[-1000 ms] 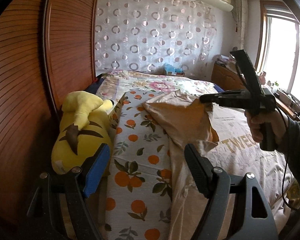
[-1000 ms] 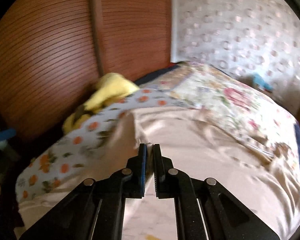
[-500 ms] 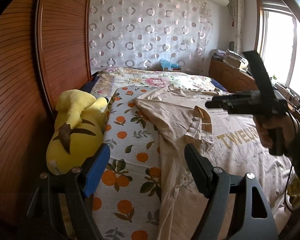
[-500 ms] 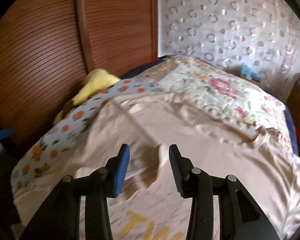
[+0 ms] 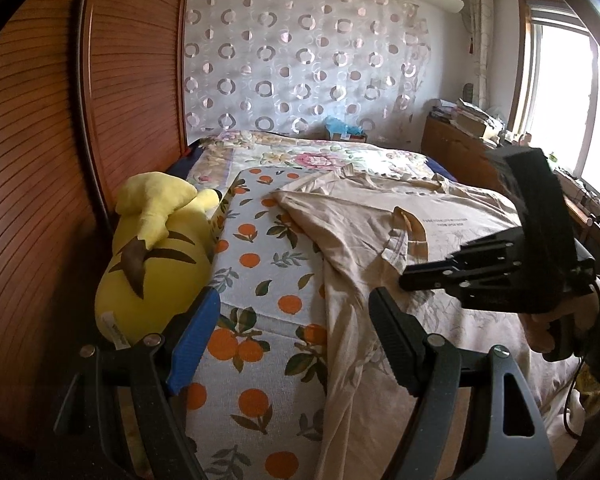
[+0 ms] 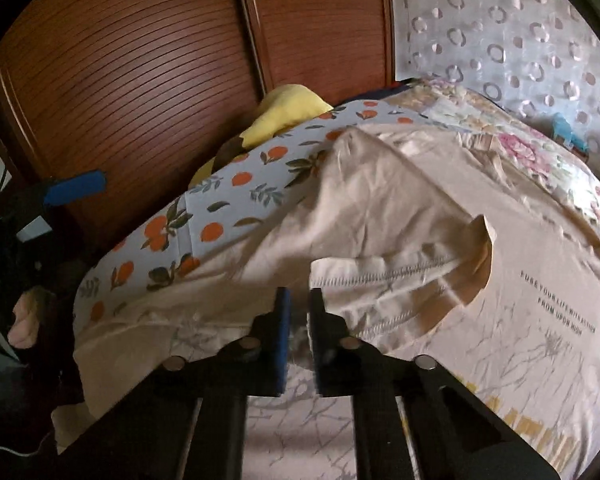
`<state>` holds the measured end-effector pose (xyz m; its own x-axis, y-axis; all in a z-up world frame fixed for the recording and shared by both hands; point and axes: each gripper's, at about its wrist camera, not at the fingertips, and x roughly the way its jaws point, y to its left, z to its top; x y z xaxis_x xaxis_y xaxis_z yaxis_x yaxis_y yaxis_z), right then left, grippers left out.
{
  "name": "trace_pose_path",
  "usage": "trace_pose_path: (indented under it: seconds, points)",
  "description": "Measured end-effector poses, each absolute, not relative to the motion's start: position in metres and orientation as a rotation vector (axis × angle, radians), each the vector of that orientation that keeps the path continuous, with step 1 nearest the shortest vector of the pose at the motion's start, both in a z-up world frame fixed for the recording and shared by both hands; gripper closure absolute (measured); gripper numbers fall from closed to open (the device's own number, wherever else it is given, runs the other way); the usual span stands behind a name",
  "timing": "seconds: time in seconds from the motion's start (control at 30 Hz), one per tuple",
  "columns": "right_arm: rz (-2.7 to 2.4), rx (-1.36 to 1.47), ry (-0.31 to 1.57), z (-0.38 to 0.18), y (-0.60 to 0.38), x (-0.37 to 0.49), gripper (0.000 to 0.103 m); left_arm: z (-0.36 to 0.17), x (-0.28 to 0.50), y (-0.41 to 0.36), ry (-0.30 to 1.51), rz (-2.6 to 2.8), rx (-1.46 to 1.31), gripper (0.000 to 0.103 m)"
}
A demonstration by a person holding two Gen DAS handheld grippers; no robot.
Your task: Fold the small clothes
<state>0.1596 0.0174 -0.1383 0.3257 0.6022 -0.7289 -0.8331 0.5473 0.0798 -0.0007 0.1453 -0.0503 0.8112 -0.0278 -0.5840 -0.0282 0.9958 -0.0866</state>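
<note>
A beige T-shirt (image 5: 380,240) with printed lettering lies spread on the bed, its left sleeve folded in over the body (image 6: 400,276). My left gripper (image 5: 296,332) is open and empty, held above the shirt's left edge and the orange-print sheet (image 5: 256,264). My right gripper (image 6: 298,308) hangs just above the shirt beside the folded sleeve, its jaws nearly closed with a narrow gap and nothing between them. It also shows in the left wrist view (image 5: 404,280), held in a hand.
A yellow plush toy (image 5: 156,252) lies at the bed's left edge against the wooden slatted wardrobe (image 5: 60,160). A floral quilt (image 5: 320,156) covers the far end of the bed. A wooden cabinet (image 5: 460,148) with papers stands by the window.
My right gripper let go of the sleeve, which dropped folded onto the shirt body. The gripper opened, then closed again to a narrow gap and moved down and back.
</note>
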Motion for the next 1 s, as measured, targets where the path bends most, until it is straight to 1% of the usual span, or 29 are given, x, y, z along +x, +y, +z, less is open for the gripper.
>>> trace_pose_path:
  seconds: [0.03, 0.1, 0.27, 0.37, 0.47, 0.5, 0.57, 0.6, 0.63, 0.8, 0.83, 0.87, 0.9, 0.97, 1.0]
  points:
    - [0.972, -0.331, 0.79, -0.139, 0.016, 0.159, 0.099, -0.05, -0.001, 0.145, 0.625, 0.0, -0.092, 0.026]
    - [0.977, -0.319, 0.785, -0.134, 0.008, 0.156, 0.099, -0.05, -0.001, 0.146, 0.626, -0.001, -0.091, 0.026]
    - [0.965, -0.286, 0.777, -0.131, -0.013, 0.147, 0.1, -0.05, 0.0, 0.144, 0.629, -0.005, -0.083, 0.026]
    - [0.949, -0.268, 0.79, -0.141, -0.02, 0.144, 0.1, -0.05, 0.0, 0.14, 0.63, -0.008, -0.083, 0.026]
    - [0.93, -0.258, 0.787, -0.138, -0.027, 0.141, 0.1, -0.05, 0.002, 0.138, 0.632, -0.008, -0.083, 0.026]
    - [0.924, -0.253, 0.778, -0.128, -0.029, 0.137, 0.099, -0.05, 0.002, 0.138, 0.633, -0.009, -0.083, 0.026]
    - [0.914, -0.233, 0.767, -0.124, -0.03, 0.139, 0.092, -0.051, 0.002, 0.134, 0.634, -0.013, -0.083, 0.026]
    - [0.913, -0.228, 0.761, -0.122, -0.029, 0.14, 0.08, -0.052, 0.002, 0.134, 0.635, -0.014, -0.081, 0.026]
    - [0.919, -0.225, 0.751, -0.122, -0.025, 0.143, 0.073, -0.053, 0.002, 0.133, 0.637, -0.016, -0.079, 0.026]
    - [0.918, -0.243, 0.767, -0.136, 0.001, 0.159, 0.073, -0.054, 0.002, 0.13, 0.642, -0.019, -0.076, 0.026]
    - [0.914, -0.244, 0.789, -0.141, 0.006, 0.164, 0.076, -0.054, 0.002, 0.129, 0.643, -0.021, -0.079, 0.026]
    - [0.916, -0.241, 0.808, -0.146, 0.009, 0.168, 0.081, -0.055, 0.002, 0.128, 0.645, -0.022, -0.079, 0.026]
    - [0.921, -0.239, 0.823, -0.142, 0.012, 0.168, 0.095, -0.056, 0.002, 0.127, 0.647, -0.023, -0.078, 0.026]
    - [0.945, -0.219, 0.846, -0.149, 0.015, 0.172, 0.1, -0.057, 0.001, 0.124, 0.651, -0.026, -0.074, 0.026]
    - [0.953, -0.207, 0.848, -0.141, 0.015, 0.166, 0.103, -0.058, 0.001, 0.124, 0.652, -0.027, -0.073, 0.026]
